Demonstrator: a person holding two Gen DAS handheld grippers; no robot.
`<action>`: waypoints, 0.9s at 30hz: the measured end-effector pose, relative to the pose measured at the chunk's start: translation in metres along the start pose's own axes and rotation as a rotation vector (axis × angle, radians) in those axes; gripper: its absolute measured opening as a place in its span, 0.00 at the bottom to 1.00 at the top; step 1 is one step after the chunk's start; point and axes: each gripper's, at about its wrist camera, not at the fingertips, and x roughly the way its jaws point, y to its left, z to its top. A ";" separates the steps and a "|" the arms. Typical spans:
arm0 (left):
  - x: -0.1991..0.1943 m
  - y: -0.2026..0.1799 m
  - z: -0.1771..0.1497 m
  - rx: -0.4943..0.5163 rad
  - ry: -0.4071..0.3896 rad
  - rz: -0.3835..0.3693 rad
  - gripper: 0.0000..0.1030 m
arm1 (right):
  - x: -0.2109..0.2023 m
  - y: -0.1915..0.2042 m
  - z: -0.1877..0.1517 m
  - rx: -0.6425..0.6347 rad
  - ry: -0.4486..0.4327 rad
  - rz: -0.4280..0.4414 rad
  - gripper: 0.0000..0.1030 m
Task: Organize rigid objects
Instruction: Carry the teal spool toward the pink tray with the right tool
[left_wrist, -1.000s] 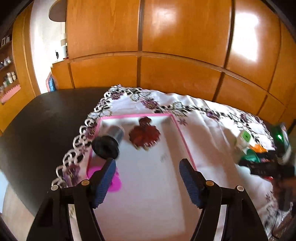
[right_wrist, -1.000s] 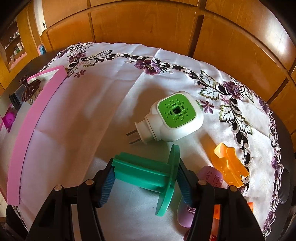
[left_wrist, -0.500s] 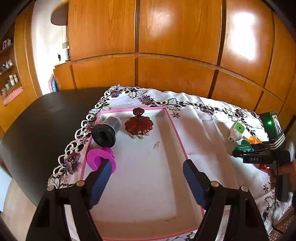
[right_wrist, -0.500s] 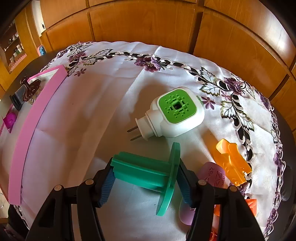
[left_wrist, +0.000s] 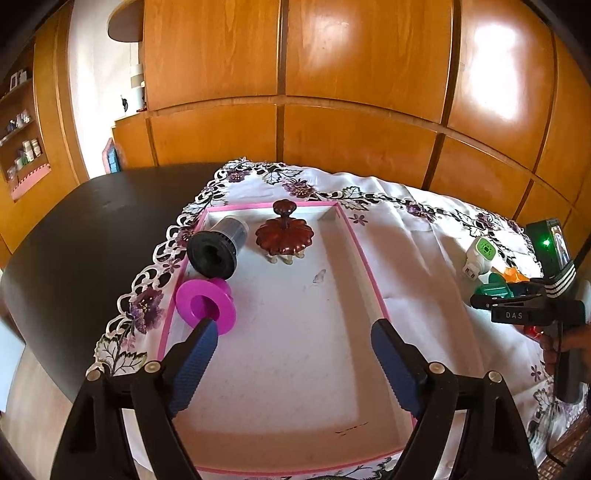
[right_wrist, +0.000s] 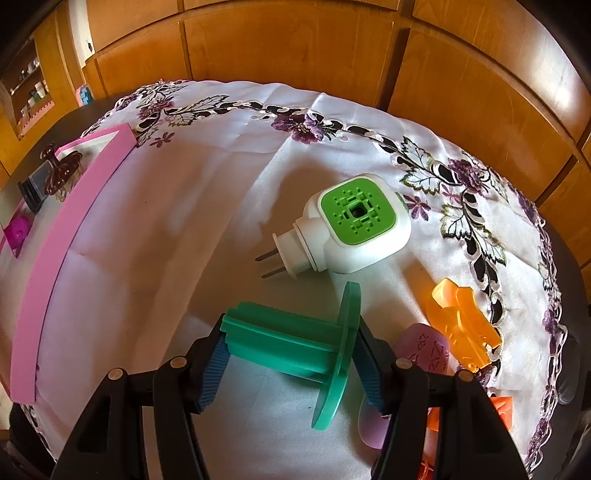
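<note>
Lying crosswise between right claw (right_wrist: 291, 354), clamped: green spool (right_wrist: 295, 341); left claw (left_wrist: 291, 347) wide.

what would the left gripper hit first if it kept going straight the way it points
Probably the bare white floor of the pink-rimmed tray: the left gripper hangs open above it, angled downward. The brown ornament lies farther along, slightly left. Depth is uncertain.
</note>
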 end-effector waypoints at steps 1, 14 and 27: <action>0.000 0.000 -0.001 -0.001 0.002 0.001 0.83 | 0.000 0.001 0.000 -0.009 -0.004 -0.008 0.60; -0.007 0.019 -0.001 -0.043 -0.010 0.011 0.83 | -0.004 0.014 -0.002 -0.087 -0.047 -0.084 0.60; -0.020 0.066 -0.007 -0.126 -0.034 0.068 0.83 | -0.067 0.093 0.026 -0.161 -0.216 0.087 0.60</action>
